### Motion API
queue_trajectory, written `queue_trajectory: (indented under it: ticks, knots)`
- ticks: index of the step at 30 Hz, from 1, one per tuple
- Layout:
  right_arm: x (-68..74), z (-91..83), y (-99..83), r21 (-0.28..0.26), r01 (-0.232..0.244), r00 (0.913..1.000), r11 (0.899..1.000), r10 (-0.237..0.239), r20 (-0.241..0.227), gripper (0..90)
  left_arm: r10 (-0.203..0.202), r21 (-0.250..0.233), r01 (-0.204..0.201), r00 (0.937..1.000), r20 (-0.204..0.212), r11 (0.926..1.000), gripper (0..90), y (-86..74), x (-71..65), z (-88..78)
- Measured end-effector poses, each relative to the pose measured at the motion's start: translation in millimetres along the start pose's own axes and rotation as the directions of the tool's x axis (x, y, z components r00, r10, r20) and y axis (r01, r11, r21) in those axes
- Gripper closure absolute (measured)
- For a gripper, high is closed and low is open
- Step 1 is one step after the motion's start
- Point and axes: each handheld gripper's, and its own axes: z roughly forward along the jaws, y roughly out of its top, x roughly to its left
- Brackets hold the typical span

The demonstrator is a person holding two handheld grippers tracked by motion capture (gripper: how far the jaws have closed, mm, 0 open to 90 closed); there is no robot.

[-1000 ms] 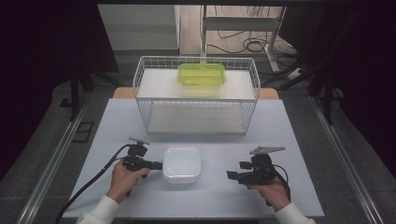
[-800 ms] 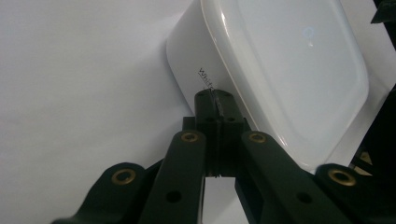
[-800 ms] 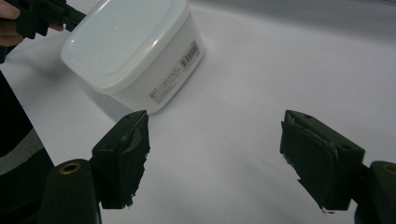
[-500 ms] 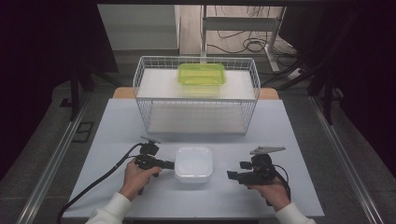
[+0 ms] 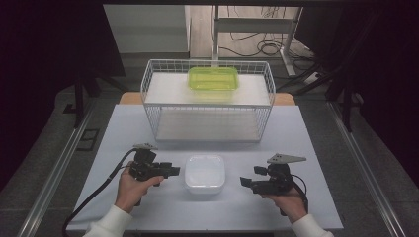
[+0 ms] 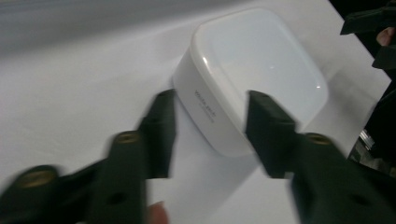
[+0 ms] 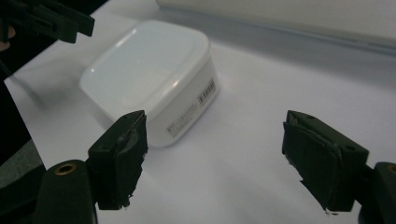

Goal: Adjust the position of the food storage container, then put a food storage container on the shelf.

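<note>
Sitting lid-up at the near middle of the white table (image 5: 296, 128), the white lidded container (image 5: 204, 173), between both grippers, touched by neither. Risking a shove or tip if either jaw clips its rounded, probably slick wall. Hovering just left of it, the left gripper (image 5: 174, 171), jaws just opened about halfway, nothing between, blurred in its own view. Waiting right, the right gripper (image 5: 244, 181), jaws wide and empty. Standing far behind, wire basket (image 5: 153, 98) with green container (image 5: 213, 79).
</note>
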Motion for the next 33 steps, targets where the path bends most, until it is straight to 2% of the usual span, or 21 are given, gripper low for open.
queue_trajectory:
  ticks: [3, 5, 9, 13, 17, 23, 26, 29, 33]
  knots:
    - [1.5, -2.2, 1.5, -0.027, 0.006, 1.0000, 1.000, -0.007, -0.004, 20.8, 0.006, -0.026, -0.006, 0.9999, 0.008, 0.9996, 33.1, -0.8, -3.3, -8.4]
    - [1.9, -1.7, 1.0, -0.024, 0.010, 0.9999, 1.000, -0.010, -0.005, 20.4, 0.008, -0.035, -0.008, 1.0000, 0.004, 0.9993, 30.3, -1.8, -4.8, -11.2]
    - [1.7, -0.5, 0.6, -0.015, 0.014, 0.9999, 1.000, -0.014, -0.005, 19.8, 0.006, -0.033, -0.006, 1.0000, 0.000, 0.9994, 29.4, -3.1, -5.6, -10.5]
    - [-1.1, -0.6, 2.3, -0.018, -0.006, 1.0000, 1.000, 0.006, -0.002, 19.8, 0.003, -0.017, -0.003, 1.0000, 0.007, 0.9999, 28.0, -3.9, -5.8, -5.1]
    - [-1.7, -1.5, 4.7, -0.011, -0.030, 0.9995, 0.999, 0.030, 0.000, 20.8, -0.039, -0.022, 0.040, 0.9986, 0.037, 0.9990, 27.4, -1.7, -4.6, -3.7]
    - [-0.3, 3.9, 13.1, 0.020, -0.068, 0.9977, 0.997, 0.068, -0.004, 22.4, -0.073, -0.012, 0.074, 0.9958, 0.055, 0.9972, 27.1, 1.1, -0.7, 2.9]
    - [3.1, 7.3, 21.0, 0.009, -0.084, 0.9964, 0.996, 0.084, -0.015, 23.4, -0.110, -0.015, 0.112, 0.9901, 0.087, 0.9936, 27.3, 4.5, 2.5, 6.5]
    - [5.5, 13.5, 29.2, 0.002, -0.093, 0.9955, 0.996, 0.093, -0.019, 24.9, -0.133, -0.014, 0.135, 0.9863, 0.097, 0.9907, 27.7, 6.8, 5.9, 9.9]
    - [7.0, 24.1, 39.1, 0.005, -0.112, 0.9935, 0.994, 0.112, -0.021, 27.9, -0.145, -0.006, 0.147, 0.9828, 0.114, 0.9892, 28.5, 7.3, 8.2, 14.3]
